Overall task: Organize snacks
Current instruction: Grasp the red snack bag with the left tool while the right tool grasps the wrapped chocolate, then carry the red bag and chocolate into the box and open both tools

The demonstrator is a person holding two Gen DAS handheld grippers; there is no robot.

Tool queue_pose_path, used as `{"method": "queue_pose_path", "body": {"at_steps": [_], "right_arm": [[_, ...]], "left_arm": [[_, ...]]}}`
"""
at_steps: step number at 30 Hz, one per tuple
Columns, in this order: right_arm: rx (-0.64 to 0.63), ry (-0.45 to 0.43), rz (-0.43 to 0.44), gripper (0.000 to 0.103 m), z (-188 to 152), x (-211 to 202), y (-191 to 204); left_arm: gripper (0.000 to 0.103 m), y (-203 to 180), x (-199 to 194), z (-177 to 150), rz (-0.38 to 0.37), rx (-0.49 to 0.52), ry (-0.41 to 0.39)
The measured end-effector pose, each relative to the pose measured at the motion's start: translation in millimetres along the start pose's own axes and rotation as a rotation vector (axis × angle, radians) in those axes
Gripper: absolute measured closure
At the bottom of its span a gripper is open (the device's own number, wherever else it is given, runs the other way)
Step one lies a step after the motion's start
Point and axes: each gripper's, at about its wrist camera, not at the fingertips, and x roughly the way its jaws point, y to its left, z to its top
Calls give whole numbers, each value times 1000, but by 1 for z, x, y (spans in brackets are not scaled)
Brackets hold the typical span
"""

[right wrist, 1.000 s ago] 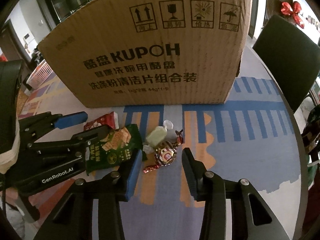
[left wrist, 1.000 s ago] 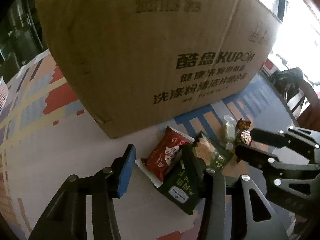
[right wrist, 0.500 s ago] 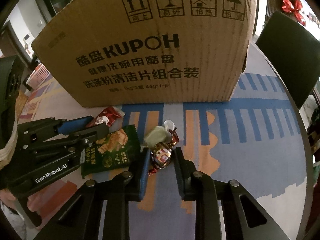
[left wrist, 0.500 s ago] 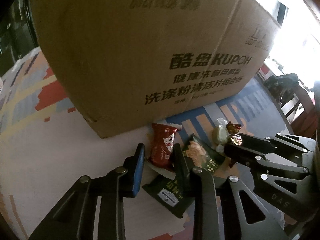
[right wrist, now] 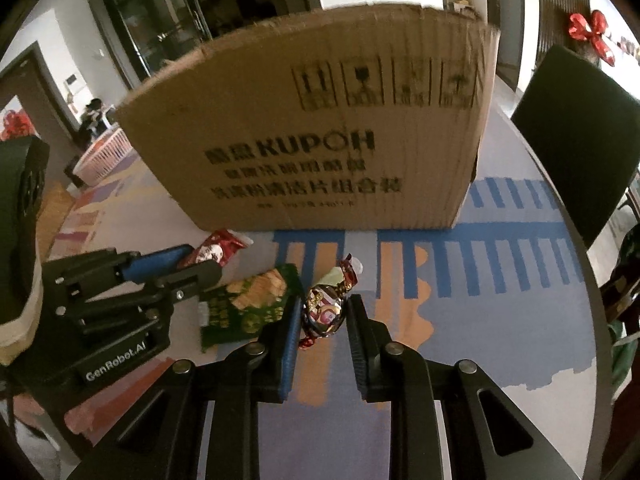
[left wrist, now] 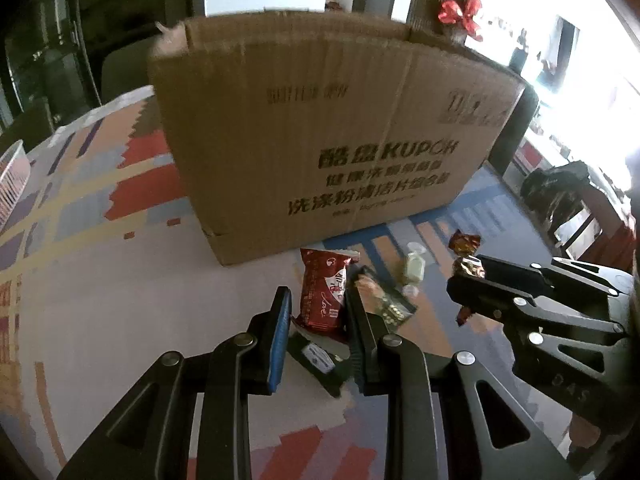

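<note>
- The left gripper (left wrist: 318,312) has its jaws pressed on the red plastic snack packet with white writing (left wrist: 325,294). It pinches the packet across its narrow width, probably because the flat sides give the blue pads a firm hold.
- The red packet looks raised a little from the table, with its upper end pointing toward the large brown cardboard box with black print (left wrist: 320,136). I judge that the box is the place where the snacks must go, since it stands just behind them.
- The right gripper (right wrist: 323,314) has its jaws closed on the small round candy in shiny red and gold foil (right wrist: 325,308). The candy sits between the pads with its twisted ends free above and below, so the grip is on the thick middle part.
- The green foil packet with a picture of crackers (right wrist: 250,304) lies flat on the patterned tablecloth of blue, orange and red blocks (right wrist: 500,308), between the two grippers and partly under the left one.
- The pale green wrapped candy (left wrist: 414,270) and one dark red foil candy (left wrist: 464,240) rest on the cloth near the box, not held.
- Each hand takes one snack, which would let both go to the box in one trip.
- The top of the box cannot be seen from here, so I cannot tell whether it is open.
</note>
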Motion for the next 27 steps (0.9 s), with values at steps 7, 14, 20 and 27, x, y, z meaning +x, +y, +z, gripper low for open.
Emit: {"method": "queue_pose_path", "body": {"at_steps": [7, 14, 20, 27], "right_arm": [[-14, -64, 32, 79, 4, -37, -5], [-34, -161, 56, 79, 16, -82, -5], [-56, -243, 76, 79, 31, -109, 9], [-70, -330, 81, 79, 58, -135, 14]], "left_arm": [[76, -7, -45, 3, 4, -15, -92], [76, -20, -86, 17, 0, -12, -198], [76, -25, -113, 37, 3, 8, -281], [76, -26, -133, 62, 31, 20, -353]]}}
